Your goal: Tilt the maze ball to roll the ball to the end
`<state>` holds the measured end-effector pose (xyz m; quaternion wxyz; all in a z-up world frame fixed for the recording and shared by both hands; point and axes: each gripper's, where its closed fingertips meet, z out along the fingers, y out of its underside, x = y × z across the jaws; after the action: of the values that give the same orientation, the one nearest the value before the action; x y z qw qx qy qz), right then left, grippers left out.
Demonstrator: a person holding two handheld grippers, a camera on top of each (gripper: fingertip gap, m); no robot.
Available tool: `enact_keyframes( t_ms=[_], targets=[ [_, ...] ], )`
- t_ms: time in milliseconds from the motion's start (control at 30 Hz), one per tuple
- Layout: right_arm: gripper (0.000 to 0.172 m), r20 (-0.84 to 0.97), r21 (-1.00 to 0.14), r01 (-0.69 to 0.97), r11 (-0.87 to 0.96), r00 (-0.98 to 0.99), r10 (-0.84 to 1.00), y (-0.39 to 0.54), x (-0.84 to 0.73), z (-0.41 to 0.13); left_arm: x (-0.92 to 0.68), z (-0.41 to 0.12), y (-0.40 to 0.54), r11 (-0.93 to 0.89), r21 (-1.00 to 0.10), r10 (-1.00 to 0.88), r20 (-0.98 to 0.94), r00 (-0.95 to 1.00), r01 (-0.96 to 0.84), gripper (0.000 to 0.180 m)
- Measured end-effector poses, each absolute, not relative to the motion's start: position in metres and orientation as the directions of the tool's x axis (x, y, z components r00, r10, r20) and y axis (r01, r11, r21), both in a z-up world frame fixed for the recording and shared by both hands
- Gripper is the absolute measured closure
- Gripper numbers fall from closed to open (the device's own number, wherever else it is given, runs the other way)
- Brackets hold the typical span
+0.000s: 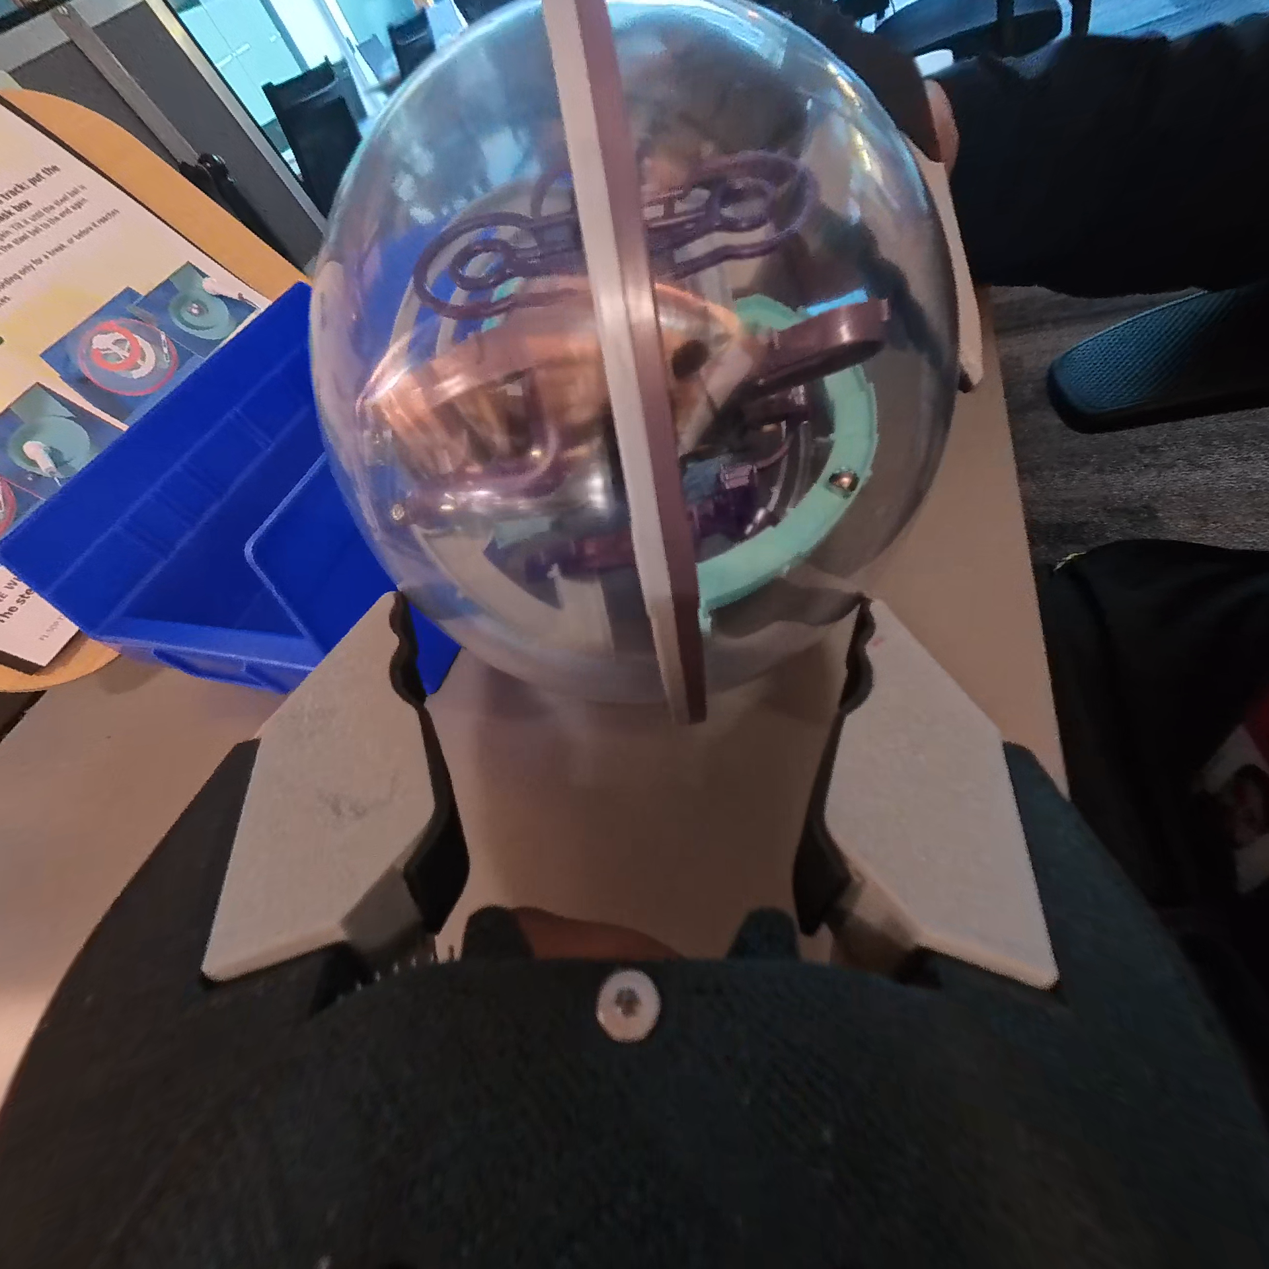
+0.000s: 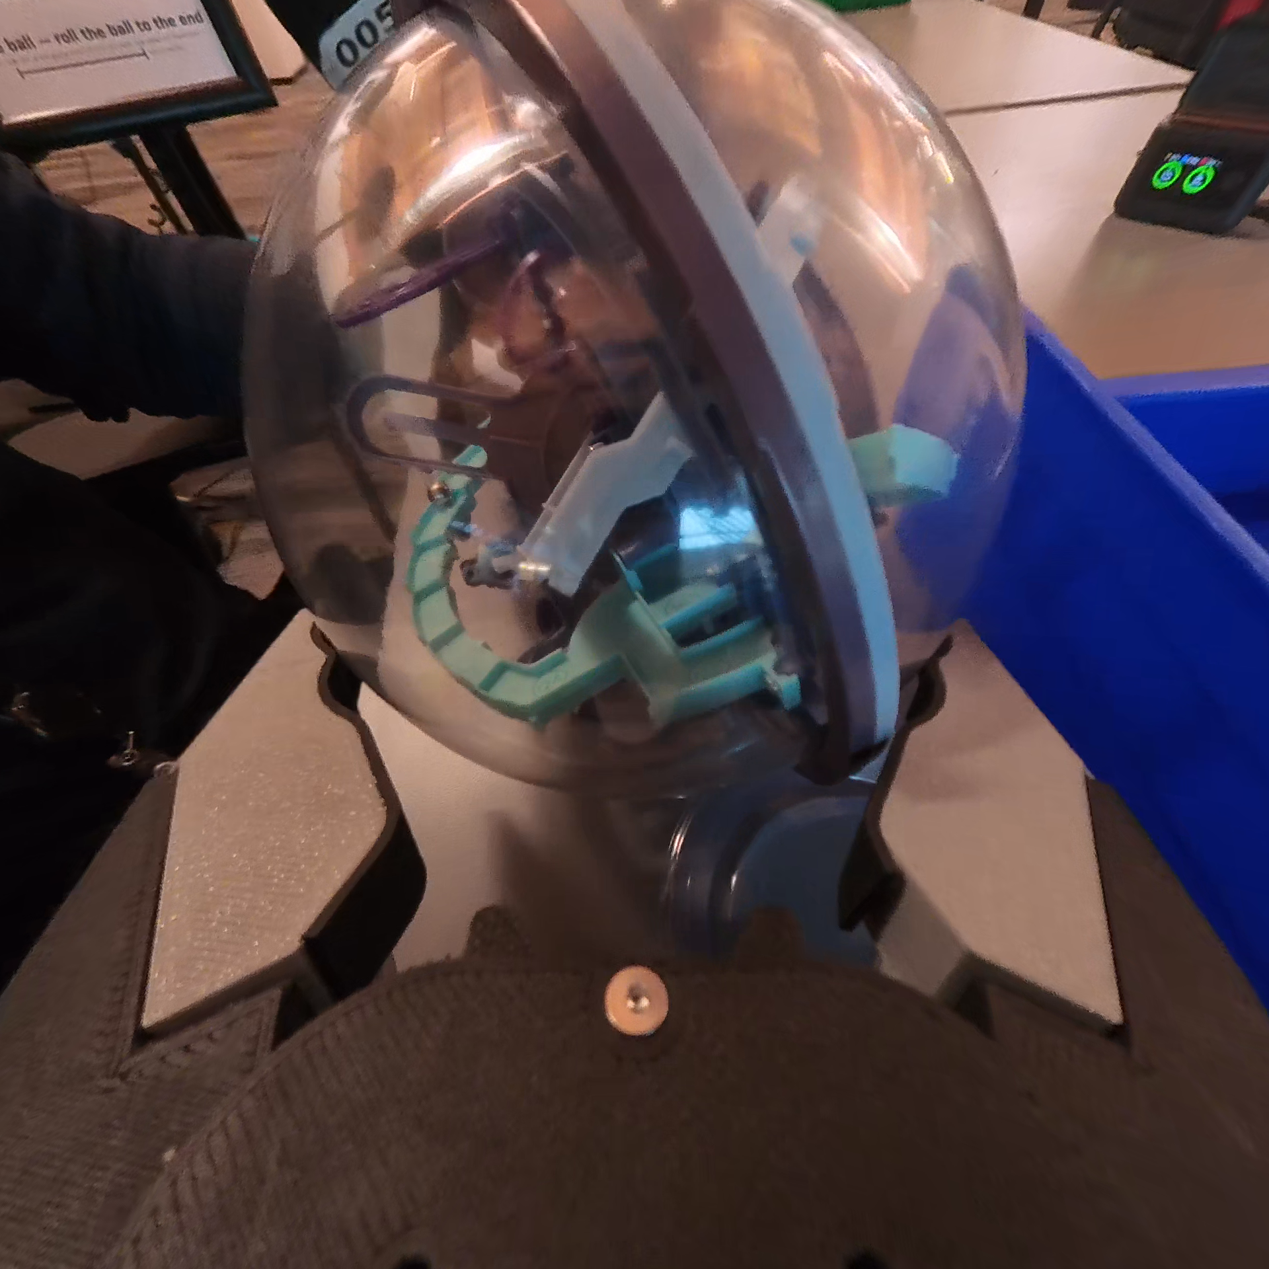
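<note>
The maze ball [image 1: 481, 343] is a clear sphere with a white and brown rim band and purple and teal tracks inside. It fills the middle of both views and is held up off the table. My left gripper [image 1: 632, 618] has both fingertips pressed on its lower sides. My right gripper [image 2: 628, 666] grips the ball [image 2: 481, 275] the same way from the other side. One finger of the right gripper [image 1: 958, 226] shows behind the ball. A small steel ball [image 1: 843, 478] sits on the teal ring track. In the right wrist view it [image 2: 437, 489] sits at the upper end of the teal track.
A blue bin [image 1: 192, 535] stands beside the ball, on the right in the right wrist view [image 2: 1133, 549]. The ball's dark round stand [image 2: 755, 879] lies on the table under it. An instruction sheet [image 1: 103, 309], a framed sign [image 2: 123, 62] and a small screen device [image 2: 1188, 178] stand around.
</note>
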<state>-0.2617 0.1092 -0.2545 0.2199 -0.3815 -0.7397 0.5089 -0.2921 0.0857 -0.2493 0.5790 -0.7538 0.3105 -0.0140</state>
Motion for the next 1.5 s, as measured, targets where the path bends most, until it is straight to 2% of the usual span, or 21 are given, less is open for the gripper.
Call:
enact_keyframes(
  t_ms=[300,467,767,933,1200,1500],
  targets=[
    [0.014,0.076,-0.929,0.257,0.267,-0.572,0.817,0.111,-0.262,-0.251,-0.292,-0.257,0.087,-0.154,-0.844,-0.471,-0.394,0.789,-0.513,0.058],
    [0.014,0.089,-0.937,0.229,0.264,-0.574,0.814,0.11,-0.262,-0.247,-0.291,-0.256,0.086,-0.156,-0.855,-0.482,-0.371,0.794,-0.494,0.06],
    [0.014,0.043,-0.927,0.274,0.256,-0.601,0.798,0.108,-0.262,-0.252,-0.289,-0.247,0.082,-0.124,-0.89,-0.496,-0.328,0.804,-0.439,0.059],
    [0.014,0.105,-0.897,0.293,0.331,-0.587,0.803,0.108,-0.264,-0.262,-0.288,-0.245,0.08,-0.118,-0.899,-0.506,-0.311,0.805,-0.421,0.055],
    [0.014,0.121,-0.901,0.274,0.336,-0.584,0.803,0.108,-0.264,-0.26,-0.287,-0.244,0.079,-0.113,-0.902,-0.504,-0.31,0.806,-0.418,0.054],
    [0.014,0.138,-0.949,0.153,0.277,-0.588,0.797,0.102,-0.262,-0.238,-0.282,-0.229,0.076,-0.1,-0.902,-0.489,-0.323,0.81,-0.42,0.054]
  ],
)
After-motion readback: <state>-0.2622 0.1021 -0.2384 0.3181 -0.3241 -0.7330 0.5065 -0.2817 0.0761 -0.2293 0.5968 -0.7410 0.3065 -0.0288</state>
